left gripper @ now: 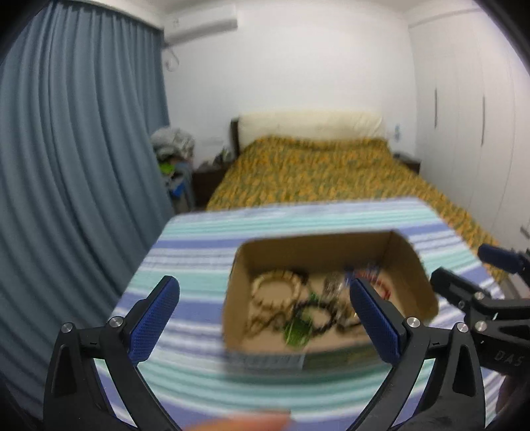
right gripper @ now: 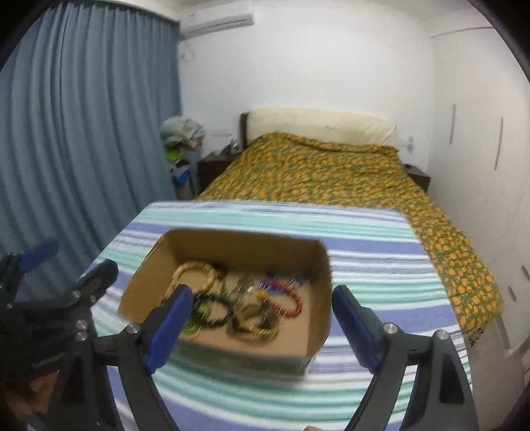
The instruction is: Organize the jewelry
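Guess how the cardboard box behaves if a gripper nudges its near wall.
The cardboard box looks thin-walled and holds only bracelets, so it is probably light and would slide on the striped cloth rather than tip. Its low, wide shape supports that. The wall may flex.

Bedroom, white plastered walls (right gripper: 331, 66). Full-height pleated blue-grey curtain (right gripper: 82, 139) covers the left side. White wall-mounted air conditioner (right gripper: 218, 24) high up beside the curtain's top. Bed with orange-and-green patterned bedspread (right gripper: 331, 179) and cream padded headboard (right gripper: 318, 124) against the far wall. Dark wooden nightstand (right gripper: 213, 169) left of the bed, a second dark nightstand (right gripper: 419, 175) on its right. White wardrobe doors with slim handles (right gripper: 480, 139) along the right wall. Lighting even, dim.
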A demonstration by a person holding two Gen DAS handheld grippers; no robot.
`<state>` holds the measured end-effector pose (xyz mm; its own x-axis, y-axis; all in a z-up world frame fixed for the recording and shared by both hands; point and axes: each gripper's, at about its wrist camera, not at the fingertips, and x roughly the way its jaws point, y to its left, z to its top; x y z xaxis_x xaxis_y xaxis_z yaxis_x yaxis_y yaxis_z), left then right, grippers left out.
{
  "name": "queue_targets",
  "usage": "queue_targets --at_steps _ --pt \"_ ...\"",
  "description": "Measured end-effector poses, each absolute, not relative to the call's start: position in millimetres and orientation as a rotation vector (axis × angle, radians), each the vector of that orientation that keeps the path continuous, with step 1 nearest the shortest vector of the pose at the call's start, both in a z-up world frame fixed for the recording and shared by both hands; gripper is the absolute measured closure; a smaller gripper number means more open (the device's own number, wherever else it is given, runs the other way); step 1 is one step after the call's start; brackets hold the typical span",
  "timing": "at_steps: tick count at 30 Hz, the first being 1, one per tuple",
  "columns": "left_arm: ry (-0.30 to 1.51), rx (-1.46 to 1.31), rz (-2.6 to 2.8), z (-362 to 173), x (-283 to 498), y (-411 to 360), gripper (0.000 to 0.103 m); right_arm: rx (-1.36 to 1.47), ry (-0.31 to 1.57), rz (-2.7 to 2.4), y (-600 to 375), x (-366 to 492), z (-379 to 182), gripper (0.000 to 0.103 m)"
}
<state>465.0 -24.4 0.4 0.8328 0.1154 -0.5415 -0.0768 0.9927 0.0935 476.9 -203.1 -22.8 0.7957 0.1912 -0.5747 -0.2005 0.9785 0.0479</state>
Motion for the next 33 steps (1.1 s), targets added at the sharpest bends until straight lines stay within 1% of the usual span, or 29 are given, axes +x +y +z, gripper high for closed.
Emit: queue_targets --at_steps 10,16,33 --pt "0.629 0.023 0.063 14 445 -10 0.0 -0.023 0.616 0.209 -189 445 1 0.015" --pt "0.629 0.025 0.056 19 432 -10 0.0 -0.026 0.631 0.226 -187 437 4 0.015" --pt "0.638 -0.011 0.079 23 426 -6 0.0 -0.042 0.629 0.239 -180 431 7 0.015"
